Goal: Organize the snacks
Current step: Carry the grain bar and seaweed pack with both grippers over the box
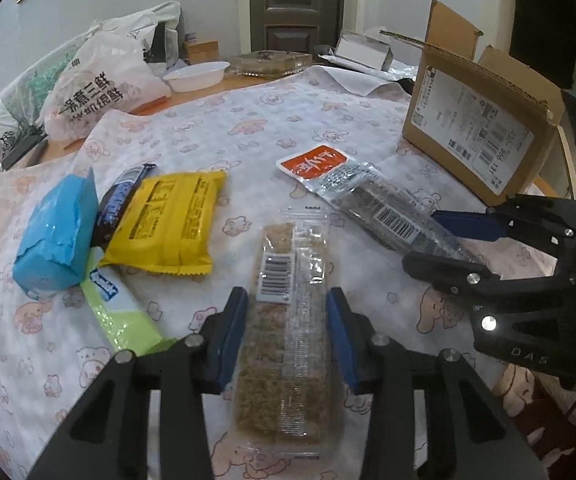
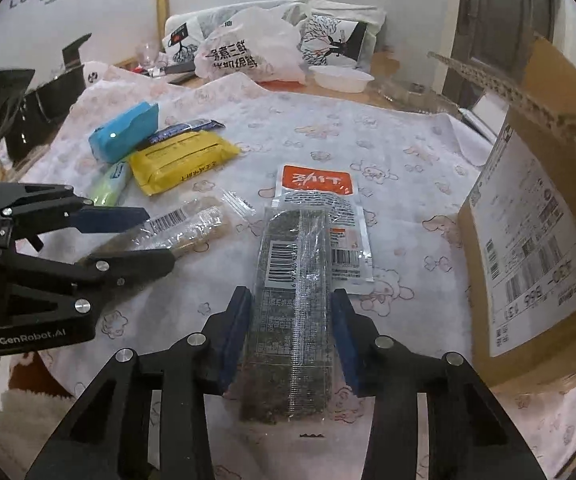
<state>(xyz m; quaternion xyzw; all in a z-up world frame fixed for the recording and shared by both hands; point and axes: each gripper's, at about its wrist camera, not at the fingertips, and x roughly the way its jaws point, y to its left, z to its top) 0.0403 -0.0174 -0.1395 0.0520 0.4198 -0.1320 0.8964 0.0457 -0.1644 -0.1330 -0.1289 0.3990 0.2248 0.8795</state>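
Observation:
A tan grain bar (image 1: pixel 288 360) in a clear wrapper lies lengthwise between the blue pads of my left gripper (image 1: pixel 286 296), which is shut on its sides. The right wrist view shows that gripper (image 2: pixel 158 236) from the side with the same bar (image 2: pixel 192 228) in it. My right gripper (image 2: pixel 291 294) is shut on a dark seaweed bar (image 2: pixel 291 340) in clear wrap. The far end of this bar overlaps an orange and white sachet (image 2: pixel 315 184). In the left wrist view the right gripper (image 1: pixel 421 238) sits at the right, with the dark bar (image 1: pixel 387 208) in it.
A yellow packet (image 1: pixel 168 220), a light blue packet (image 1: pixel 56 236), a dark blue bar (image 1: pixel 124 192) and a green packet (image 1: pixel 124 316) are clustered at the left on the patterned cloth. An open cardboard box (image 1: pixel 479 128) stands at the right. A white plastic bag (image 1: pixel 100 88) and a white bowl (image 1: pixel 196 76) sit behind.

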